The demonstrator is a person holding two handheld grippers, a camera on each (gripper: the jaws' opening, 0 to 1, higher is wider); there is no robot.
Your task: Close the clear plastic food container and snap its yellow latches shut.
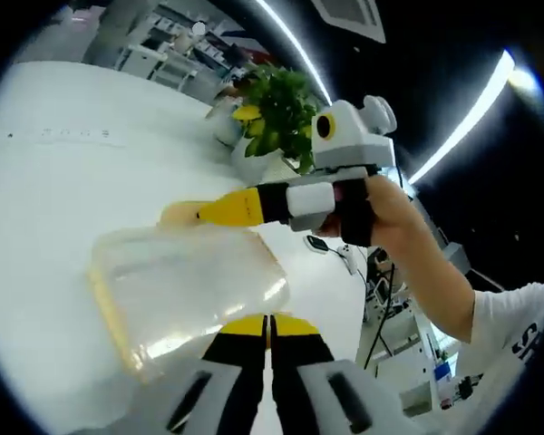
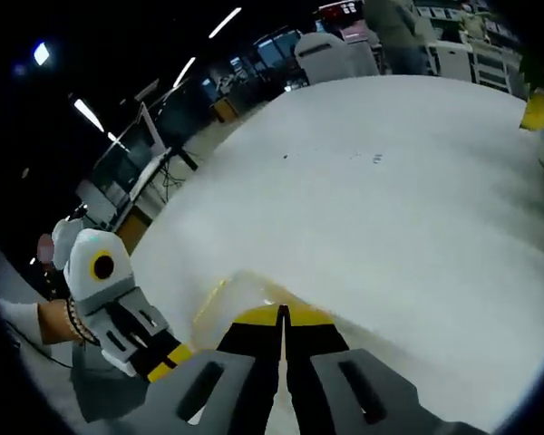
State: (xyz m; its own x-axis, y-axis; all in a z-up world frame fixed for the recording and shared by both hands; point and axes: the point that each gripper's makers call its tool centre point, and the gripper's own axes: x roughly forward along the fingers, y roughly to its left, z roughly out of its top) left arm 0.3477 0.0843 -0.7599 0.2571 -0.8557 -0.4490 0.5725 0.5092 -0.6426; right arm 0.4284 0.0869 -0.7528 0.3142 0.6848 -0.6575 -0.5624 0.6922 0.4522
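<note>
**Q:** Where is the container, and what are your claws doing?

**A:** In the left gripper view, the clear plastic food container (image 1: 186, 294) lies on the white surface (image 1: 63, 181), lid down, with a yellow latch (image 1: 109, 313) along its left edge. My left claw (image 1: 270, 319) sits at its near edge, tips pressed together with nothing visibly between them. My right claw (image 1: 208, 212) reaches in from the right, touching the far rim; there I cannot tell its jaw state. In the right gripper view, that claw (image 2: 282, 313) shows its tips pressed together beside the container's pale rim (image 2: 245, 285).

**Q:** How will it handle?

**A:** I judge it light, thin-walled and slippery, likely to skid or flex. I would steady one side and press each latch at its middle. A potted plant (image 1: 276, 113) stands behind.
</note>
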